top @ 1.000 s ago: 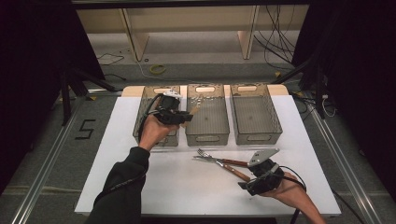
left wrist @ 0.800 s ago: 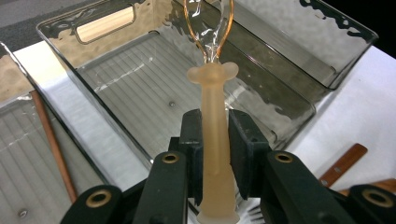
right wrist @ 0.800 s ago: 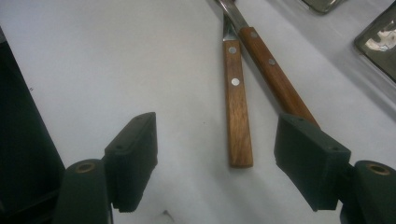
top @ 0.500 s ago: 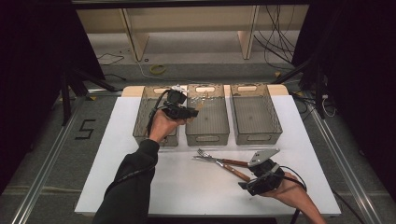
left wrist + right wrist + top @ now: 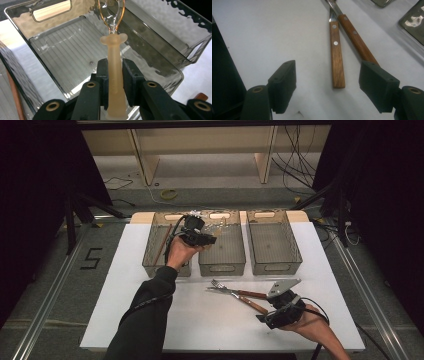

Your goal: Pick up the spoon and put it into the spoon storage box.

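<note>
Left gripper view is showing my left hand-held gripper (image 5: 115, 80) clamping the translucent peach plastic-handled utensil (image 5: 114, 75), its long axis pointing forward over the middle smoked-plastic bin (image 5: 175, 75); right hand-held gripper (image 5: 327, 85) is hovering wide, wooden-handled cutlery (image 5: 337, 60) lying ahead on the white tabletop (image 5: 262, 37).

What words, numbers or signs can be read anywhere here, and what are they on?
"5": a large dark figure marked on the grey floor left of the white table.
No print can be read on the three clear bins, the wooden-handled cutlery or the pale plastic handle held in the left gripper's jaws.
</note>
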